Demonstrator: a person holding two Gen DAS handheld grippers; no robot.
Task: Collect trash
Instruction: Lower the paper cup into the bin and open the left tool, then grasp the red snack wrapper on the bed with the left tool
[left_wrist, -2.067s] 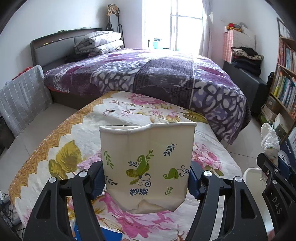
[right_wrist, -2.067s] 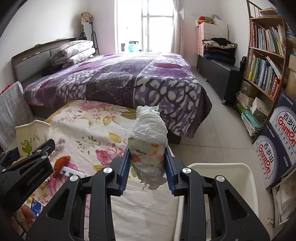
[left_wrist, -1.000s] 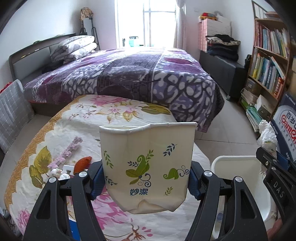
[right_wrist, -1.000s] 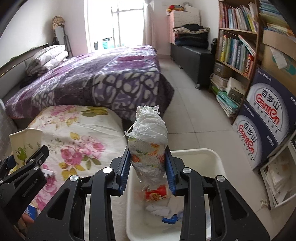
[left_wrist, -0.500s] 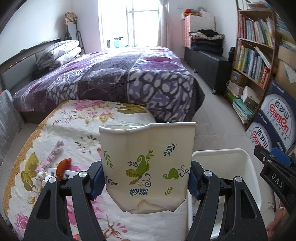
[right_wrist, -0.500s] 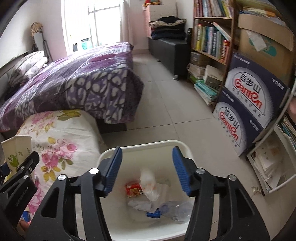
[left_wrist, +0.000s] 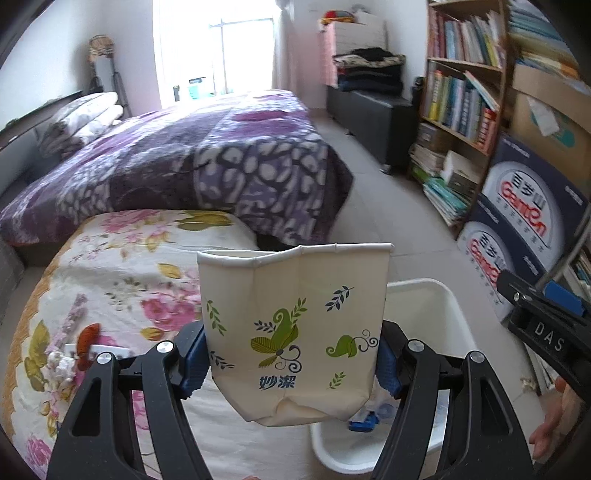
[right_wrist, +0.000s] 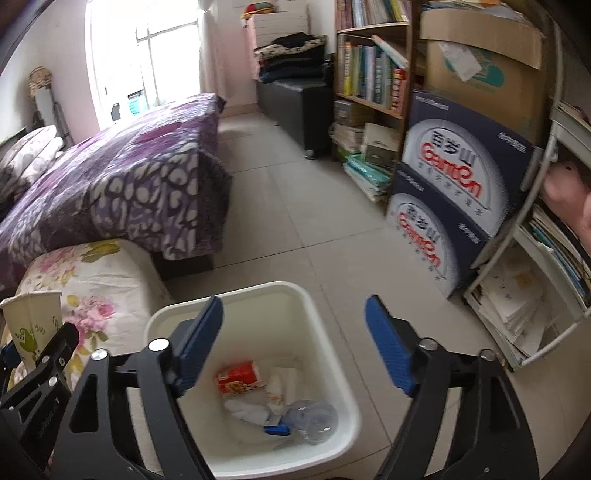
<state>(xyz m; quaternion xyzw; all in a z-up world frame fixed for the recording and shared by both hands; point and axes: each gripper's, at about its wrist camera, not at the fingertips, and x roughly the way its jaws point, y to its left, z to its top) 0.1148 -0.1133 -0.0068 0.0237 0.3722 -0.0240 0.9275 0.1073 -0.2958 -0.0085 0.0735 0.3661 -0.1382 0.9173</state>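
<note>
My left gripper (left_wrist: 291, 363) is shut on a flattened cream paper cup (left_wrist: 295, 325) with green leaf prints, held at the left edge of the white trash bin (left_wrist: 436, 295). The cup also shows at the left of the right wrist view (right_wrist: 31, 317). My right gripper (right_wrist: 293, 347) is open and empty above the bin (right_wrist: 314, 314). Inside the bin lie a red wrapper (right_wrist: 240, 376), crumpled white plastic (right_wrist: 255, 408), a clear bottle (right_wrist: 314, 415) and a blue piece (right_wrist: 276, 430).
A floral-covered low table (left_wrist: 122, 273) stands left of the bin with an orange item (left_wrist: 86, 338) and small clutter on it. A purple bed (left_wrist: 192, 162) lies behind. Blue-and-white cartons (right_wrist: 450, 192) and a bookshelf (right_wrist: 373, 74) stand at the right.
My right gripper let the white plastic wrapper drop into the bin and now stands wide open. Both grippers swung right, and my left gripper carried the cup to the bin's edge.
</note>
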